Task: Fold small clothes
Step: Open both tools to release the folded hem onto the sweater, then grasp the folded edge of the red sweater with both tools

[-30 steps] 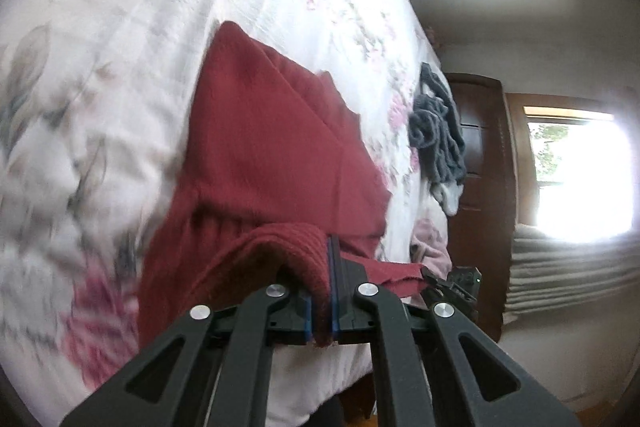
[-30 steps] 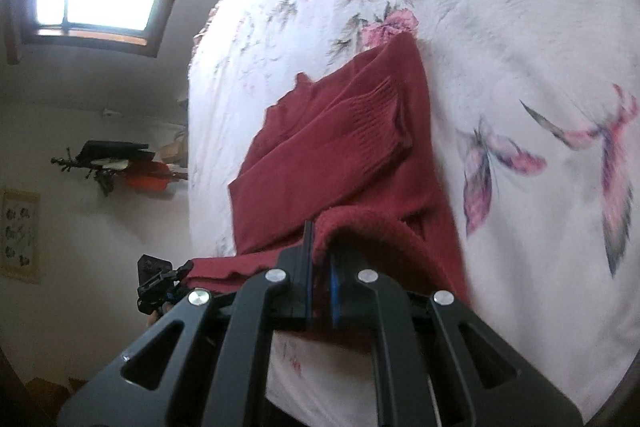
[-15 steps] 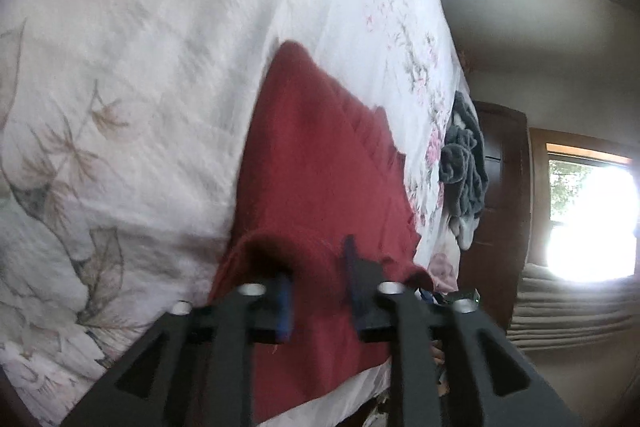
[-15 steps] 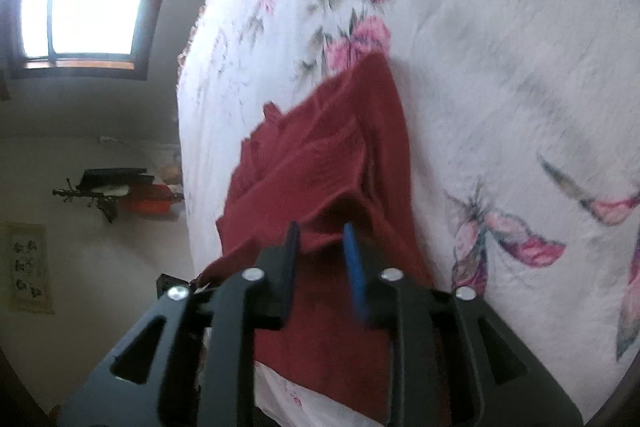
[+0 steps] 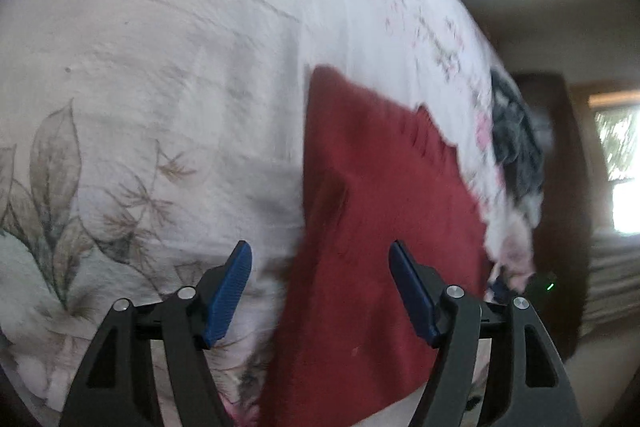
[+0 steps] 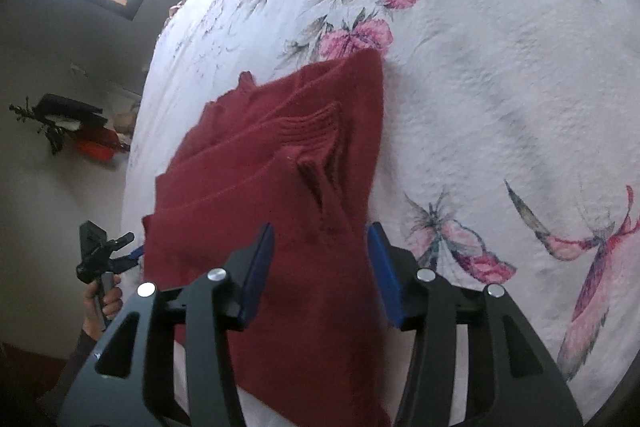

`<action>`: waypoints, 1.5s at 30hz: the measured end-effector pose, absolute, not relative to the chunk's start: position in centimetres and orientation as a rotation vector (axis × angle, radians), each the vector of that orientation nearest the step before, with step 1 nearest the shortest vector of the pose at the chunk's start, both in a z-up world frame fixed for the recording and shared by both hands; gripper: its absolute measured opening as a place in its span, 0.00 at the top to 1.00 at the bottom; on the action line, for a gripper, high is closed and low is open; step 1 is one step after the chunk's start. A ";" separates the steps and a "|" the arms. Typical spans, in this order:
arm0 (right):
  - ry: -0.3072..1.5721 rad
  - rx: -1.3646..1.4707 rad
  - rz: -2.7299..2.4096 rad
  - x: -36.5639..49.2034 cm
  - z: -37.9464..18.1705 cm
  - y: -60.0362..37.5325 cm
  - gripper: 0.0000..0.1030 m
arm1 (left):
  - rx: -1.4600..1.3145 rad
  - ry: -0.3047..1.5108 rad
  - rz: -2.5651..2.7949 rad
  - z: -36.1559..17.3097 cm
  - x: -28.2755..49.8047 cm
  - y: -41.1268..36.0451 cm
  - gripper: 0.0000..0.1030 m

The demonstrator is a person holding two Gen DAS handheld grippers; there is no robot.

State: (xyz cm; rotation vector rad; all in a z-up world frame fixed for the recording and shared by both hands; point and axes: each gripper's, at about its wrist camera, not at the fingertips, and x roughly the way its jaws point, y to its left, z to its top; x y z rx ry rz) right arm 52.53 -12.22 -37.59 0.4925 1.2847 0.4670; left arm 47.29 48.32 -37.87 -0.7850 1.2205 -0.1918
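Blue rubber pads face each other across a wide gap on the left gripper (image 5: 320, 291); nothing sits between them. Right gripper (image 6: 320, 271): jaws likewise spread, empty, with knit lying beneath the gap but not pinched. Red sweater (image 6: 288, 179) lies folded on the floral bedspread (image 6: 480, 67), near the bed's edge. One ribbed cuff (image 6: 310, 125) is tucked across the top layer; a small pucker stands just ahead of the right gripper. Judgement: one fold looks laid and both claws have let go; further folding or smoothing of that pucker probably remains. Grey garment (image 5: 516, 143) sits heaped farther along the bed, apparently not yet folded.
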 end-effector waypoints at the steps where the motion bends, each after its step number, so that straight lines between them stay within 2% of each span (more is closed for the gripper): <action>1: 1.286 0.492 0.471 52.6 -37.8 -12.1 0.53 | -0.765 1.231 -0.195 -38.1 47.4 48.0 0.31; 6: 1.293 0.482 0.475 53.0 -38.2 -11.4 0.52 | -0.657 1.257 -0.219 -38.1 48.2 46.3 0.31; 8: 1.294 0.449 0.473 53.1 -38.3 -11.0 0.52 | -0.614 1.267 -0.222 -37.9 48.5 45.7 0.35; 9: 1.293 0.439 0.473 53.2 -38.2 -10.9 0.52 | -0.580 1.274 -0.211 -37.9 48.7 45.2 0.41; 10: 1.292 0.431 0.477 53.2 -38.2 -10.6 0.52 | -0.548 1.279 -0.199 -37.7 48.6 45.1 0.62; 11: 1.291 0.425 0.478 53.2 -38.3 -10.5 0.52 | -0.505 1.283 -0.189 -37.5 48.7 44.7 0.76; 14: 1.276 0.379 0.492 52.9 -38.0 -9.8 0.53 | -0.466 1.263 -0.179 -36.8 48.6 44.1 0.86; 16: 1.263 0.319 0.500 52.5 -37.8 -9.2 0.62 | -0.425 1.246 -0.170 -36.3 48.4 43.6 0.88; 18: 1.257 0.282 0.506 52.2 -37.7 -8.9 0.78 | -0.401 1.223 -0.168 -35.9 48.1 43.2 0.89; 21: 1.238 0.253 0.506 52.0 -37.4 -8.8 0.90 | -0.396 1.190 -0.165 -35.2 47.6 43.1 0.89; 28: 1.207 0.226 0.508 51.7 -36.4 -8.9 0.95 | -0.432 1.136 -0.179 -34.3 46.8 43.4 0.90; 36: 1.116 0.263 0.515 51.6 -32.6 -9.7 0.96 | -0.427 1.040 -0.226 -29.8 46.1 43.2 0.91; 45: 1.061 0.341 0.503 56.3 -30.3 -9.5 0.96 | -0.437 0.973 -0.231 -26.2 50.5 44.1 0.91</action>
